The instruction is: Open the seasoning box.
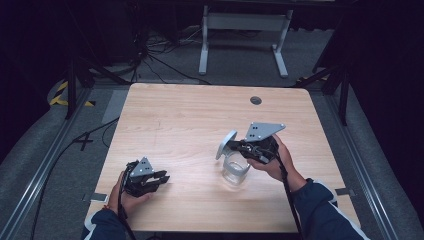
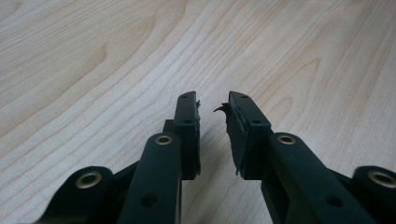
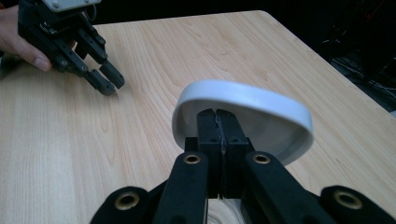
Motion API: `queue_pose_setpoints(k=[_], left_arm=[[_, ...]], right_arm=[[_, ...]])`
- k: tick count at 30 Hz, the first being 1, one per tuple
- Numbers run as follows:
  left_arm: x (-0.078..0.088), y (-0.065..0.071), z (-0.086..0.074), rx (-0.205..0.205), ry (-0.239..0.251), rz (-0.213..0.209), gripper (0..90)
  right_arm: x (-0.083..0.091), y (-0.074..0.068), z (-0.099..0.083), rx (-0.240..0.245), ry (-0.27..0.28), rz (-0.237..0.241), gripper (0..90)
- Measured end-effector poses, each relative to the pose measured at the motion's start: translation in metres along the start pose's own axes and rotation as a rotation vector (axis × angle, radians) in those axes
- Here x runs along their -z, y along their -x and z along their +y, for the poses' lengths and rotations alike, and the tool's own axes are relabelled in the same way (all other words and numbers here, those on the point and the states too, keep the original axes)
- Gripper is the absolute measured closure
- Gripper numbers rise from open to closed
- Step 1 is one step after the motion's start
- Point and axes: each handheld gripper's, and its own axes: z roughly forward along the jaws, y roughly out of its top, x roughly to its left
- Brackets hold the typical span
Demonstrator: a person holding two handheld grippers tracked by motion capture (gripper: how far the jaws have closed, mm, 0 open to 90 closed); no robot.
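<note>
The right gripper [image 1: 239,146] was clamped on a grey-white lid [image 3: 243,100], holding it tilted just above the clear glass jar [image 1: 235,171] on the table [image 1: 190,110]. Well left of the jar, the left gripper [image 1: 159,178] stood slightly parted, empty.

High view: fixed above the near edge, looking forward and down on the whole surface [image 1: 200,115]. Left gripper view: very close, low over bare wood. Right gripper view: close behind its claw [image 3: 218,135]; left claw [image 3: 100,77] upper left, shared with high view.
</note>
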Motion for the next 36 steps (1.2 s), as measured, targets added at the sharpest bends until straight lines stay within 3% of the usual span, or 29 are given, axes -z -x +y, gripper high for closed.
queue_pose_setpoints(k=[4, 6, 7, 9, 14, 28, 36], left_arm=[[-0.002, -0.001, -0.003, 0.000, -0.032, -0.001, 72.9], [-0.003, -0.001, -0.004, 0.021, -0.025, -0.003, 72.9], [-0.003, -0.002, -0.003, 0.006, -0.025, 0.000, 72.8], [-0.005, -0.001, -0.002, 0.013, -0.040, -0.005, 72.4], [-0.007, -0.001, -0.002, 0.020, -0.026, -0.011, 71.1], [-0.007, 0.003, -0.003, -0.014, -0.036, 0.015, 62.4], [-0.008, 0.005, -0.003, -0.007, -0.041, 0.038, 47.1]], right_arm=[[-0.002, -0.001, 0.000, 0.000, -0.003, 0.002, 89.6], [-0.003, -0.001, 0.000, -0.002, -0.008, 0.004, 89.5], [-0.003, 0.000, -0.001, -0.001, -0.007, 0.005, 89.6], [-0.004, 0.001, -0.001, -0.003, -0.005, 0.004, 89.5], [-0.003, 0.002, -0.003, -0.005, -0.008, 0.005, 89.5], [0.003, 0.002, -0.006, 0.009, -0.036, 0.010, 89.0], [0.015, 0.005, -0.017, 0.011, -0.070, -0.005, 79.1]])
